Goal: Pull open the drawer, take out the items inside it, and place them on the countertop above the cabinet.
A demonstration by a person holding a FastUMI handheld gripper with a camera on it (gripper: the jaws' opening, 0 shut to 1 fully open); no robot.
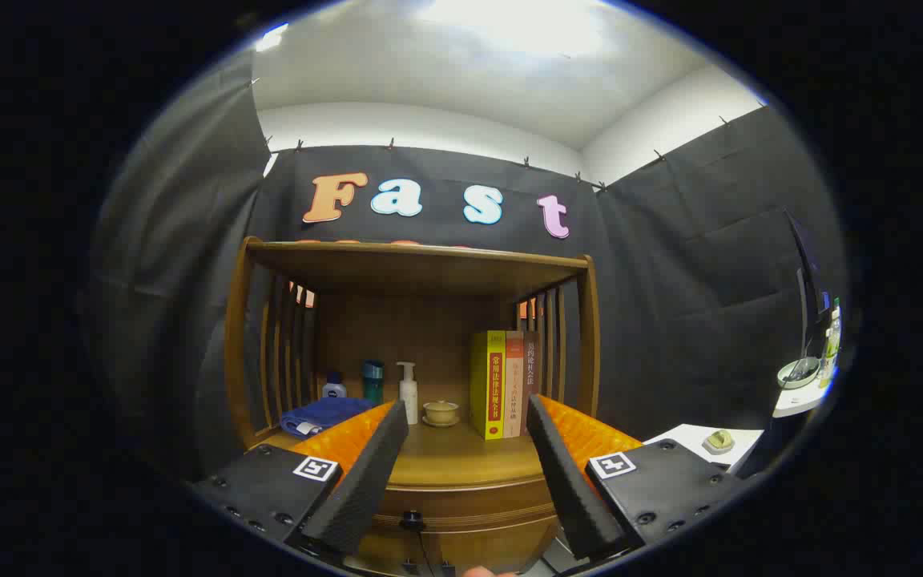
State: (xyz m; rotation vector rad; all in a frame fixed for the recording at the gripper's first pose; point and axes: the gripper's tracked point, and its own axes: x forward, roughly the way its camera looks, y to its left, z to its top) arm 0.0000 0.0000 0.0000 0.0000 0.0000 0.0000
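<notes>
From the gripper view, the gripper (468, 449) hangs in front of the wooden cabinet (413, 336) with its two fingers spread wide and nothing between them except air. Below and between the fingers I see the drawer (461, 513) with its small dark knob (412, 521), and the drawer front looks closed, flush under the front edge of the worktop (461, 461). What lies inside it cannot be seen.

On the worktop, near the back, stand a small bottle (334, 386), a dark green cup (372, 381), a white pump bottle (408, 391) and a little lidded bowl (441, 413); a folded blue towel (321, 415) lies at the left side, and some books (504, 385) stand at the right.

I judge that the first step is not yet begun (the pulling of the drawer). The next move, I think, needs the gripper to go lower, bring the knob between the fingers, close on it and pull straight toward the person.
</notes>
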